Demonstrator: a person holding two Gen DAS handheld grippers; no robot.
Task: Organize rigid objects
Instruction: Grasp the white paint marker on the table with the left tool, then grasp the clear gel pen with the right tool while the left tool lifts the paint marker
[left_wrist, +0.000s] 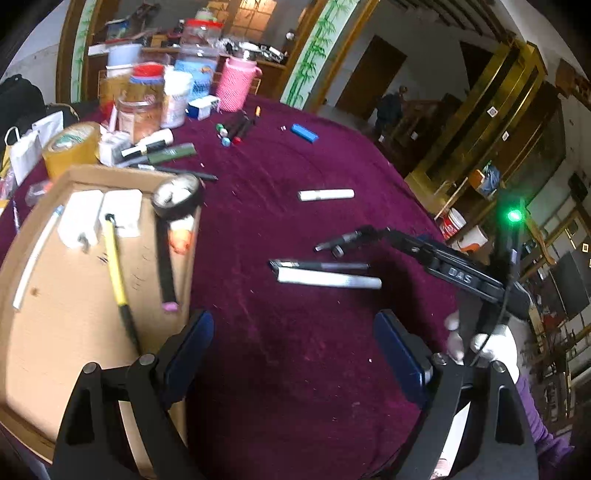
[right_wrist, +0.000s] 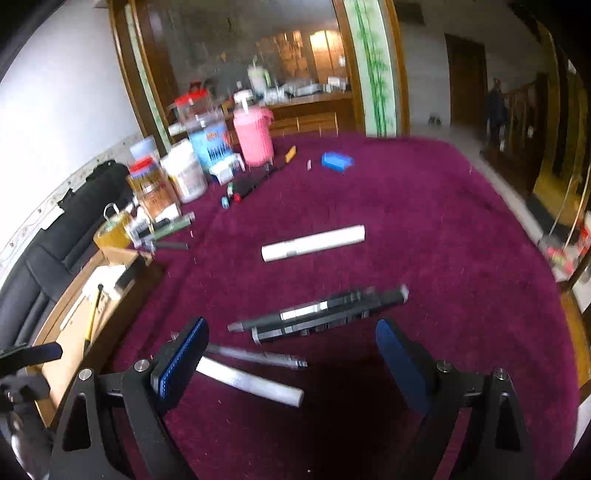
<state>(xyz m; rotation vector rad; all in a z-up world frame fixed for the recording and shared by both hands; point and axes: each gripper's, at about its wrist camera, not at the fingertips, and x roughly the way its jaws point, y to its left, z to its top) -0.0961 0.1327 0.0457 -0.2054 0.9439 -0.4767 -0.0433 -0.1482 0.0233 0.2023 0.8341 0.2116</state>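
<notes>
My left gripper (left_wrist: 295, 354) hangs open and empty over the maroon tablecloth (left_wrist: 295, 369), next to a cardboard tray (left_wrist: 55, 332). The tray holds white boxes, a yellow-handled tool (left_wrist: 114, 266), a black pen and a black tape roll (left_wrist: 176, 197). A white bar (left_wrist: 328, 281) and a dark pen (left_wrist: 319, 264) lie ahead. My right gripper (right_wrist: 291, 354) is open with nothing gripped. Two dark pens (right_wrist: 317, 314) lie just past its pads, and a clear pen (right_wrist: 255, 356) and the white bar (right_wrist: 251, 382) lie between them on the cloth. A white tube (right_wrist: 314, 243) lies farther off.
Jars, a pink-covered jug (left_wrist: 234, 85), a yellow tape roll (left_wrist: 72, 147) and small boxes crowd the table's far left. Markers (left_wrist: 232, 129) and a blue object (left_wrist: 304, 133) lie beyond. A white-gloved hand (left_wrist: 487, 343) holds the other gripper at the table's right edge.
</notes>
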